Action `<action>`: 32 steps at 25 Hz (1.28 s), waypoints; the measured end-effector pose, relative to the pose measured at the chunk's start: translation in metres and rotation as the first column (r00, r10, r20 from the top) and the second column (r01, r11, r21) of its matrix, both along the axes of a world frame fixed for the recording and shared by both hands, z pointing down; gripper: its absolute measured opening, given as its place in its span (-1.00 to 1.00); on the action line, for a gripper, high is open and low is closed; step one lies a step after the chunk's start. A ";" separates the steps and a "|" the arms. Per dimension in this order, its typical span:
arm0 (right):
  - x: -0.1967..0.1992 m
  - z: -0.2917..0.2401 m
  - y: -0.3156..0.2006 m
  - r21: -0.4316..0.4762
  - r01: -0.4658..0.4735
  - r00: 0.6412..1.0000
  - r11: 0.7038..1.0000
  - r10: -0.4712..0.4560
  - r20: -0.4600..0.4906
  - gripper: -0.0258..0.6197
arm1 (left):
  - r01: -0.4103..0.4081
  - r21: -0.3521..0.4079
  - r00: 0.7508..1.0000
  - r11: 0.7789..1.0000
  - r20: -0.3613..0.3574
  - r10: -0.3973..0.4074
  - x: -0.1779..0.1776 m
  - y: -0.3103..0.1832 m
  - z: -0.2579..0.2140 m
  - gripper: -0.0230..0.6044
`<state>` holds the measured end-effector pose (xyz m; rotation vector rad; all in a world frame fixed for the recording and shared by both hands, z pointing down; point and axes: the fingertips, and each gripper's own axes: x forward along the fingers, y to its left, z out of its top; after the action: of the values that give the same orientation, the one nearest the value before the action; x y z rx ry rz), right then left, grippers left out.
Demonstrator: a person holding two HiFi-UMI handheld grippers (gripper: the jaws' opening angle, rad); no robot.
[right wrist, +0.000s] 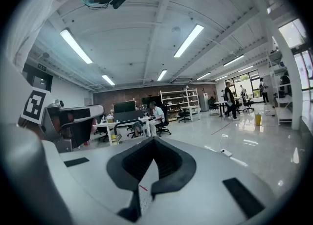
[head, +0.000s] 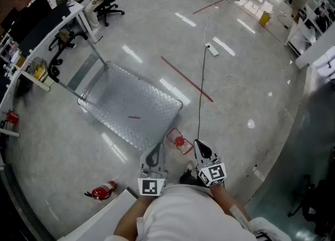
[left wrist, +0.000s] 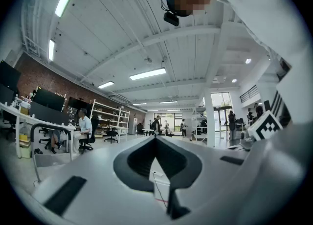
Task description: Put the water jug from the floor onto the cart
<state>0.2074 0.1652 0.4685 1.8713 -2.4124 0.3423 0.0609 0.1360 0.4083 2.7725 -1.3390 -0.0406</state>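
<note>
The water jug (head: 179,141) is a clear container with a red cap. It sits on the floor just off the near right corner of the cart. The cart (head: 131,106) is a low flat platform of ribbed metal with a tube handle (head: 68,84) at its far left end, and nothing is on it. My left gripper (head: 155,150) is held level over the floor, just left of the jug, and is shut and empty. Just right of the jug is my right gripper (head: 199,143), also shut and empty. In both gripper views the jaws meet at a point (left gripper (left wrist: 155,138), right gripper (right wrist: 154,140)), and the jug is out of sight.
A red fire extinguisher (head: 104,189) lies on the floor at the near left, next to a white table corner (head: 99,216). A black cable (head: 202,93) runs from a power strip (head: 212,50) toward my right gripper. Desks (head: 47,25) with a seated person stand at the far left.
</note>
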 end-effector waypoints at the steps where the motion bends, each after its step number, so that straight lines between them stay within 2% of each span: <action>1: -0.001 0.000 0.000 0.000 0.002 1.000 1.000 -0.002 -0.002 -0.89 | 0.000 0.002 1.000 1.000 0.001 0.000 0.000 0.000 0.000 -0.92; 14: 0.000 0.008 -0.007 -0.017 0.004 1.000 1.000 -0.004 -0.004 -0.89 | -0.011 0.004 1.000 1.000 0.006 0.011 0.003 -0.005 -0.001 -0.92; 17: 0.004 0.032 -0.016 -0.107 -0.008 0.999 0.994 0.003 -0.044 -0.88 | -0.018 0.007 1.000 1.000 0.006 0.018 0.005 -0.006 -0.003 -0.92; 20: 0.007 0.071 -0.030 -0.228 -0.005 0.995 0.974 -0.017 -0.096 -0.88 | -0.027 0.007 1.000 1.000 0.010 0.027 0.007 -0.007 -0.003 -0.92; 27: 0.013 0.179 -0.061 -0.460 -0.017 0.990 0.888 -0.049 -0.131 -0.88 | -0.040 0.009 0.999 0.999 0.015 0.040 0.008 -0.014 0.004 -0.92; 29: 0.012 0.216 -0.061 -0.537 -0.023 0.990 0.843 -0.057 -0.131 -0.88 | -0.043 0.007 0.999 0.999 0.003 0.043 0.010 -0.018 0.005 -0.92; 32: 0.008 0.277 -0.052 -0.671 -0.020 0.987 0.742 -0.091 -0.130 -0.88 | -0.055 -0.005 0.998 0.998 0.007 0.055 0.010 -0.025 0.015 -0.92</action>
<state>0.2149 0.1134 0.7456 1.4433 -1.8424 0.8904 0.0705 0.1110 0.4228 2.8065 -1.2620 -0.0251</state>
